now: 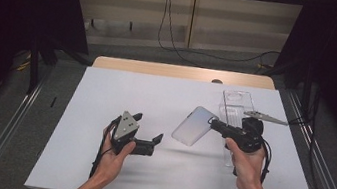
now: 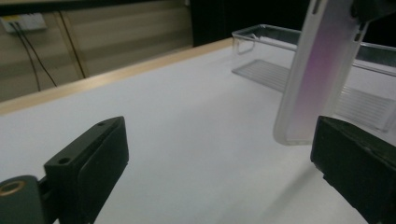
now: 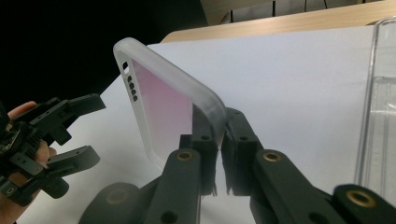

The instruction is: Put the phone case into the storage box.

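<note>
Table [image 1: 95, 164]: a white sheet covers it; the work sits right of centre.
Clear tray [image 1: 234, 115]: a transparent plastic tray resting on the sheet beside the right hand, at the far right.
Phone case [image 1: 195, 126]: frosted and translucent with a pink tint, held tilted above the sheet, left of the tray.
Right gripper [image 3: 220, 140]: jaws pinched tight on one rim of the phone case [image 3: 159, 100], at a corner.
Left gripper [image 1: 148, 131]: jaws spread wide, nothing between them, held low over the sheet short of the case [image 2: 317, 74].
Handling: the case looks light, thin and bendable, probably slick; a rim grip near a corner suits it, since the open middle would flex.
</note>
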A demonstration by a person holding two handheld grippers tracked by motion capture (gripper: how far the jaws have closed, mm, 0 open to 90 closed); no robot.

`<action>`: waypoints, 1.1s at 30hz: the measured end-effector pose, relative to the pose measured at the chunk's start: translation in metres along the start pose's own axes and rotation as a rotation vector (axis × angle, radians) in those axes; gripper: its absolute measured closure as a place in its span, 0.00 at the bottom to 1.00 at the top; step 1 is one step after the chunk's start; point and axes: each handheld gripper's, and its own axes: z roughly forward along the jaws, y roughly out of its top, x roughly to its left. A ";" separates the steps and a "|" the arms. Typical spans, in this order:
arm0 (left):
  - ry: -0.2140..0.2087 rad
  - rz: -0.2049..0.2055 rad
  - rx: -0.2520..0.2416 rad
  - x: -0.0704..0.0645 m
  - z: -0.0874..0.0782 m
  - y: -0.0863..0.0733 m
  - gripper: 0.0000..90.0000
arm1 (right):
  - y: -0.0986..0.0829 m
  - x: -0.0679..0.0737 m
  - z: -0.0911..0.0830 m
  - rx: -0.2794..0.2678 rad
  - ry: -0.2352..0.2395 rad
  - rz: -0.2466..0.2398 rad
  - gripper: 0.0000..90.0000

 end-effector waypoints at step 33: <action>0.088 -0.041 -0.032 0.034 -0.075 -0.026 0.04 | 0.021 -0.008 -0.012 -0.069 -0.052 -0.069 0.94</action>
